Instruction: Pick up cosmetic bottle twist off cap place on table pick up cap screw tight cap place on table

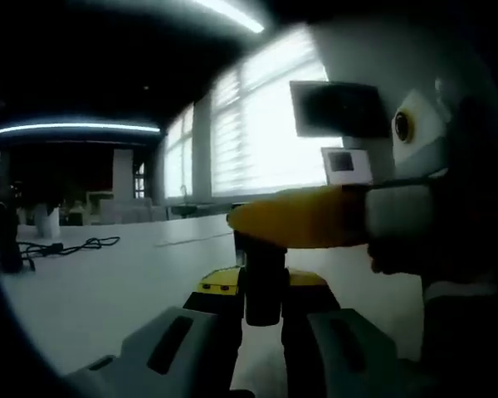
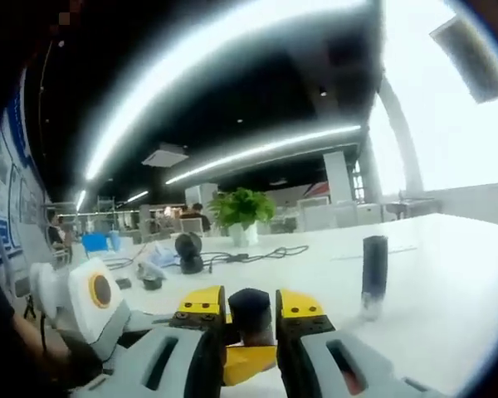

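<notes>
The left hand-held gripper (image 1: 264, 307) pinches the dark bottle (image 1: 264, 286) above the counter (image 1: 108, 290). The right hand-held gripper (image 2: 251, 319) pinches its cap (image 2: 251, 311). Cross-threading is likely if the cap sits tilted; a loose pinch could drop the bottle.

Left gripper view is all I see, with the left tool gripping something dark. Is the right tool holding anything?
Observer: Yes. In the right gripper view, the right tool is closed on a dark round piece.
Operator: Anything standing on the table?
Observer: A dark cylinder stands upright on the white table, apart from that tool.
Operator: And farther back?
Observer: A potted plant sits at the table's far side.
</notes>
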`<state>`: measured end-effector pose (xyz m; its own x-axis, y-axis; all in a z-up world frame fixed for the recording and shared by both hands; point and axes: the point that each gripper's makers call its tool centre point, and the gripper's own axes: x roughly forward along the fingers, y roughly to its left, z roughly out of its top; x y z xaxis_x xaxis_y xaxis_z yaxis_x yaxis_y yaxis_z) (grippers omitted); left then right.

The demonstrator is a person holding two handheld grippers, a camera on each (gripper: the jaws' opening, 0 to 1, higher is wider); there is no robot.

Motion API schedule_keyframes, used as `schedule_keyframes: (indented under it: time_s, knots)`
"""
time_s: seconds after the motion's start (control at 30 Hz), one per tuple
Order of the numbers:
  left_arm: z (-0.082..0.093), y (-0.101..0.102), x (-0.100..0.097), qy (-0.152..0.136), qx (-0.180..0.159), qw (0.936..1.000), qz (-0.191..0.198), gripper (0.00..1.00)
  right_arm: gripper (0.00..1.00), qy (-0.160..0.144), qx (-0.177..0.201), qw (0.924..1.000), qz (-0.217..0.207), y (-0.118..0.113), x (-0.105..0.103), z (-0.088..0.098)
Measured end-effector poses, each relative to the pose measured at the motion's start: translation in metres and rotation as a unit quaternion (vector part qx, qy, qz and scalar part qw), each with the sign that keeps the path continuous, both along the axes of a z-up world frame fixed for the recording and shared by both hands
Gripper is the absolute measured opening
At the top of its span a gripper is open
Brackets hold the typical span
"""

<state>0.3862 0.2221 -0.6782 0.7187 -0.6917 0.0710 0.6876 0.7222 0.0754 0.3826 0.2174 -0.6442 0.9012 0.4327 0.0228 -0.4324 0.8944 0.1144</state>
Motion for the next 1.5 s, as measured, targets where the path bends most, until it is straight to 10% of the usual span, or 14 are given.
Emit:
schedule_keyframes:
  time_s: [0.7, 1.5]
  knots:
    - [0.002, -0.002, -0.003, -0.005, 0.003, 1.0000, -0.006, 0.06, 0.11, -0.001, -0.012, 0.9999, -0.001, -0.002, -0.004, 0.001]
    - [0.021, -0.004, -0.031, 0.023, -0.017, 0.9876, -0.154, 0.05, 0.10, -0.046, -0.041, 0.9907, 0.121, 0.009, -0.030, 0.021]
